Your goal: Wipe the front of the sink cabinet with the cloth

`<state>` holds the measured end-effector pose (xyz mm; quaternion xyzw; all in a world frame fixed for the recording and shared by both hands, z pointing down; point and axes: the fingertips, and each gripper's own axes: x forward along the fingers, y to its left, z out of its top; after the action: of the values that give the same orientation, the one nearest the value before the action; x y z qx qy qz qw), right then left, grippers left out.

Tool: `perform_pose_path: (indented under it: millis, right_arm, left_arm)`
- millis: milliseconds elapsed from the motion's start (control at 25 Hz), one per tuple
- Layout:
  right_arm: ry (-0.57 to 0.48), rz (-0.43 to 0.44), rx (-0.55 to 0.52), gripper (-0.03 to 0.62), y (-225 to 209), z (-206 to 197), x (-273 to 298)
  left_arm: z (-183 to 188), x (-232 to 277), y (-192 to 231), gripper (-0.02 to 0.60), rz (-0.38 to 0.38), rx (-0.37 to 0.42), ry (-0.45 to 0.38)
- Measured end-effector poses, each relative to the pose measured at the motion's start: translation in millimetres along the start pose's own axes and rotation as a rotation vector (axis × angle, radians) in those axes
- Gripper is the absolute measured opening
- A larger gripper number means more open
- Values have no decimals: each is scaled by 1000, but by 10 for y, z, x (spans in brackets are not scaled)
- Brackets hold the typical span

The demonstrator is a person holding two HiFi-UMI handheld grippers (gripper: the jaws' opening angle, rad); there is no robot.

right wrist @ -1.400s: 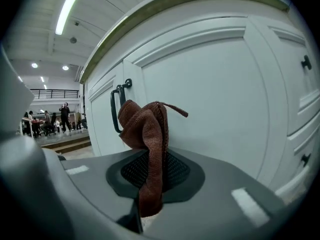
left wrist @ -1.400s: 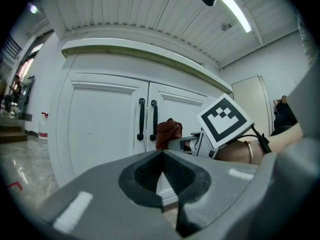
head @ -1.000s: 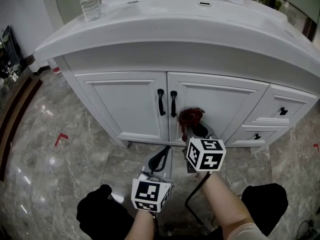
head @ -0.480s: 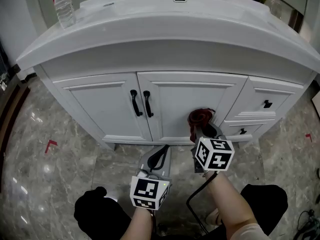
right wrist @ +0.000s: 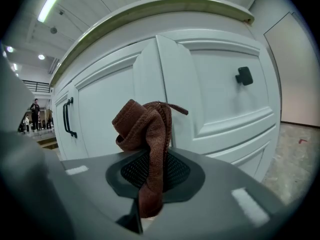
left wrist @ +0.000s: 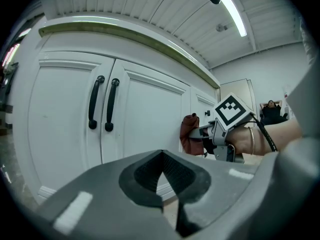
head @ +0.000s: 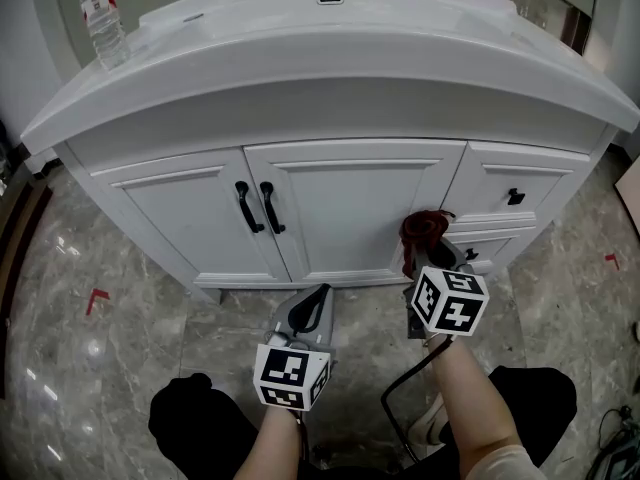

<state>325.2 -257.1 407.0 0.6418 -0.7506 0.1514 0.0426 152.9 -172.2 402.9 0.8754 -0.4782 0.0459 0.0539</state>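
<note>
Right gripper [head: 428,256], jaws clamped on a bunched brown cloth [head: 423,230], holds it low at the front of the white sink cabinet [head: 330,203], where the right door meets the drawers. Left gripper [head: 316,293], jaws together with nothing between them, hangs near the doors above the grey marble floor [head: 110,338]. A water bottle [head: 103,30] stands on the countertop [head: 300,48].

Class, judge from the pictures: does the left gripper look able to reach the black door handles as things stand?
Probably yes. The left gripper, jaws together and empty, faces the doors with nothing between it and the black door handles; the right gripper and its cloth are off to the right.
</note>
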Motion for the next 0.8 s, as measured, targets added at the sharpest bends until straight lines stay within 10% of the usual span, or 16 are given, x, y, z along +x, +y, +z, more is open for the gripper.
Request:
perform_pose_path:
  millis: [240, 800]
  right_arm:
    - [-10, -44, 30, 77, -66, -21, -55]
    - [108, 279, -63, 77, 1859, -852, 479]
  left_arm:
    - [62, -81, 9, 0, 7, 44, -11]
    - [31, -666, 892, 0, 196, -24, -34]
